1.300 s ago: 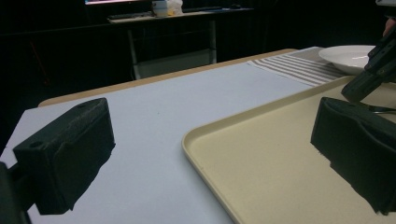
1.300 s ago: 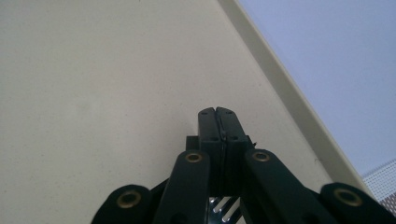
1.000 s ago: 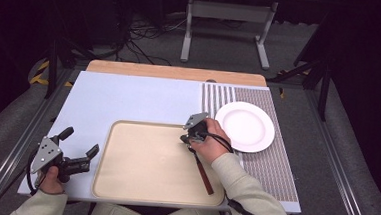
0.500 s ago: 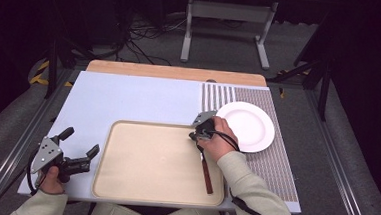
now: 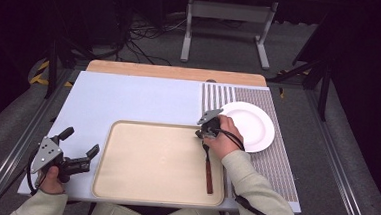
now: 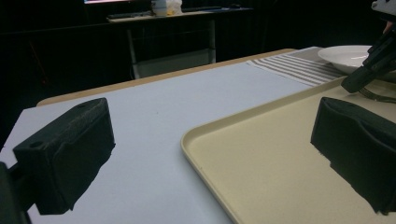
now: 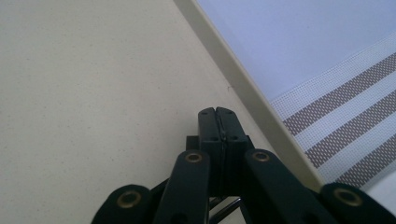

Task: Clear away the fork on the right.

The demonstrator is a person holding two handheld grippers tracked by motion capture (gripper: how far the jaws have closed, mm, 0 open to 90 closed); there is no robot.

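The tray point(image 5: 155, 160) lay on the table point(image 5: 129, 98), with the white plate point(image 5: 252, 124) on the striped mat point(image 5: 275, 163) just beside it. Over the preceding second the right gripper point(image 5: 206, 133) had been carried from the tray's middle toward its far right corner, near the plate. Its jaws were clamped on the wooden-handled utensil point(image 5: 208, 173), which trailed over the tray. Transfer toward the plate was judged to be under way. The left gripper point(image 5: 78, 148) had been kept stationary, jaws wide and empty.
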